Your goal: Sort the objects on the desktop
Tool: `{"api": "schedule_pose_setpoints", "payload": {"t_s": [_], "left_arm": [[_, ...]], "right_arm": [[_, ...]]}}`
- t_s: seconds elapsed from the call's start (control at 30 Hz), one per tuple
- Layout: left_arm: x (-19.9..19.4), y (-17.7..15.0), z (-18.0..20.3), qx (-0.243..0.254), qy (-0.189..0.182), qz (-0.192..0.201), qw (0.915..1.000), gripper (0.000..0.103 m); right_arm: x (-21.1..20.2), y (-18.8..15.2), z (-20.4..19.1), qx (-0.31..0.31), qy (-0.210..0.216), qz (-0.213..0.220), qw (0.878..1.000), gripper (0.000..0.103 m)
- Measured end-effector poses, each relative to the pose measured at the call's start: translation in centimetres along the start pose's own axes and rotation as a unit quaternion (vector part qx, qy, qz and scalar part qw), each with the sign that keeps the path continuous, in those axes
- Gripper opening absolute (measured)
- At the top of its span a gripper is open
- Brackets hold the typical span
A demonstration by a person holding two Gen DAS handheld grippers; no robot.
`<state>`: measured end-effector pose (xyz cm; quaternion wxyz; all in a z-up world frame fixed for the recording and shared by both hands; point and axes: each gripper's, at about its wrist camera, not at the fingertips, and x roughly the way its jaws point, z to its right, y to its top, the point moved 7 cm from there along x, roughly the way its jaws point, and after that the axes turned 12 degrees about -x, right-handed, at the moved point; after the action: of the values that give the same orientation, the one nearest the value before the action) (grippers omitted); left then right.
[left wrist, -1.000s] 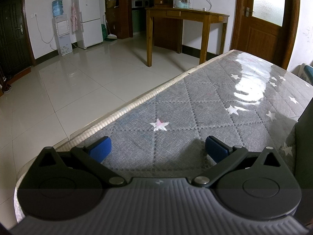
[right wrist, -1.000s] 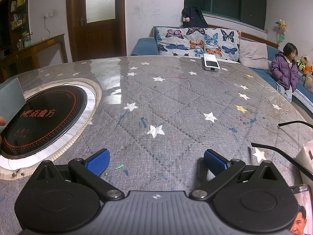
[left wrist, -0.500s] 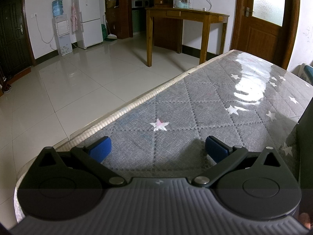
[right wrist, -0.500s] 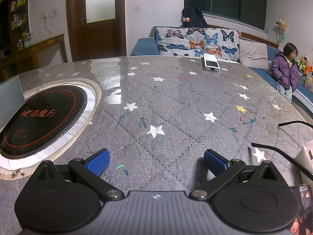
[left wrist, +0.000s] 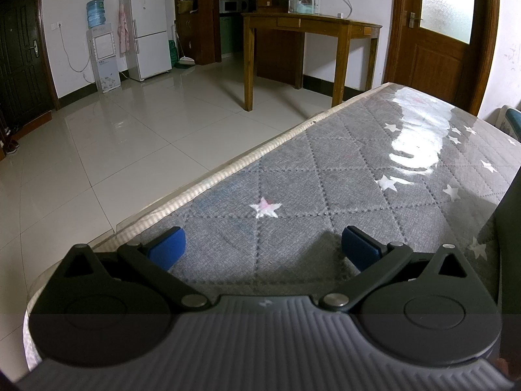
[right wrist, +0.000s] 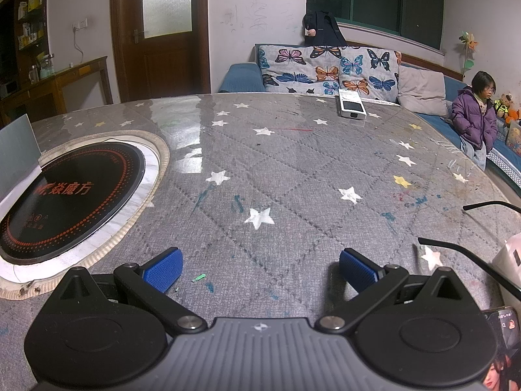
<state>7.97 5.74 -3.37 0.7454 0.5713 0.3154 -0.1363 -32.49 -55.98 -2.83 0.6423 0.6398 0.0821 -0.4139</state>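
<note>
Barely moved since a second ago; only the grey panel (right wrist: 16,150) at far left shifted a little. Left gripper (left wrist: 262,247) and right gripper (right wrist: 260,270) spread wide, empty, low over the table (right wrist: 293,169). Glasses (right wrist: 472,251), phone (right wrist: 503,345), white device (right wrist: 351,107) unsorted, none between pads.

A white box-shaped device (right wrist: 351,107) with a dark screen panel lies flat on the table's far side, at about one o'clock in the right wrist view. Black-framed glasses (right wrist: 469,254) rest at three o'clock, temple arms (right wrist: 488,204) reaching left (lenses out of view). Just beside them sits a white object (right wrist: 509,257), cut off by the edge. A phone (right wrist: 503,352) with a lit screen lies at five o'clock.
</note>
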Motion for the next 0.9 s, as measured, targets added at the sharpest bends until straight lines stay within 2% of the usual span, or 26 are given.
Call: {"api": "schedule_pose_setpoints", "payload": {"t_s": [0.9], "left_arm": [[0.11,0.05,0.19,0.000,0.000,0.000,1.0000,0.103]], "right_arm": [[0.00,0.01,0.02,0.000,0.000,0.000,1.000,0.103]]}}
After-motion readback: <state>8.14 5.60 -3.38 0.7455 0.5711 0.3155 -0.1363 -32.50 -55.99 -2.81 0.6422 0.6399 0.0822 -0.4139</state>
